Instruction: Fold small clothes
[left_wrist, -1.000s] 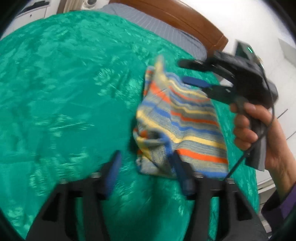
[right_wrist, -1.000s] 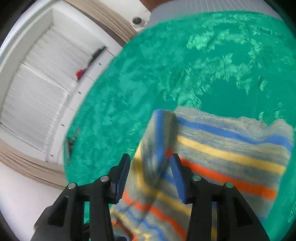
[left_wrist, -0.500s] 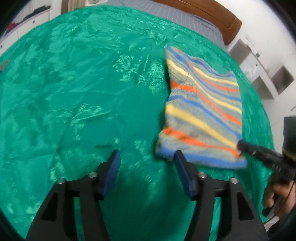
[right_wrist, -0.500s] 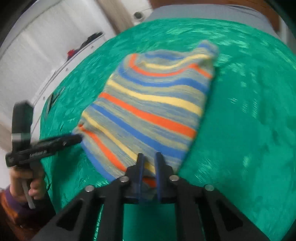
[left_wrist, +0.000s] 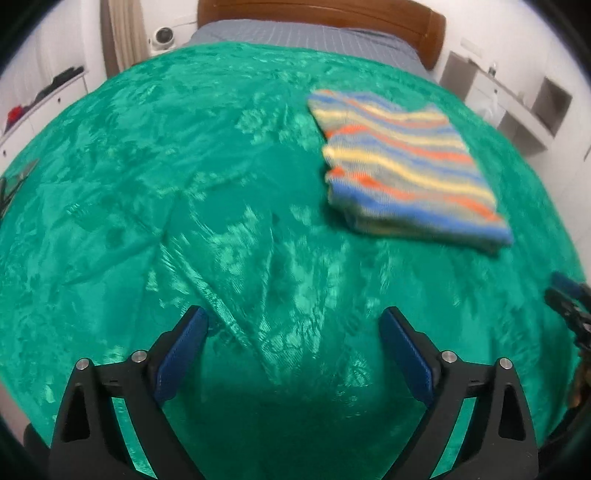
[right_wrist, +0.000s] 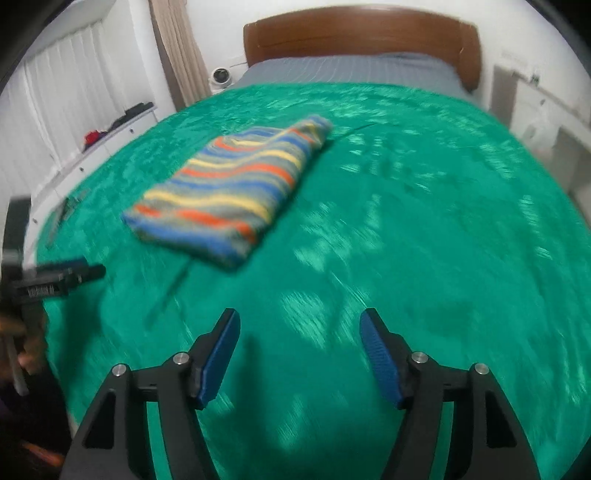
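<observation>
A folded striped knit garment (left_wrist: 406, 162) in blue, yellow, orange and grey lies flat on the green blanket, far right in the left wrist view and centre left (right_wrist: 229, 188) in the right wrist view. My left gripper (left_wrist: 293, 321) hangs over bare blanket well short of the garment. Its jaws are opening wide, with nothing between them. My right gripper (right_wrist: 299, 317) is also back from the garment, over bare blanket, and its jaws are opening with nothing in them. Each gripper shows at the edge of the other's view, held in a hand.
The green blanket (left_wrist: 184, 184) covers most of a bed with a grey sheet (right_wrist: 351, 70) and a wooden headboard (right_wrist: 362, 33) at the far end. White drawers (right_wrist: 92, 147) stand along the left side and white shelves (left_wrist: 517, 107) at the right.
The right gripper let go of the garment's near edge and pulled back toward me. The garment now lies folded flat. The left gripper also drew away and its jaws widened.
</observation>
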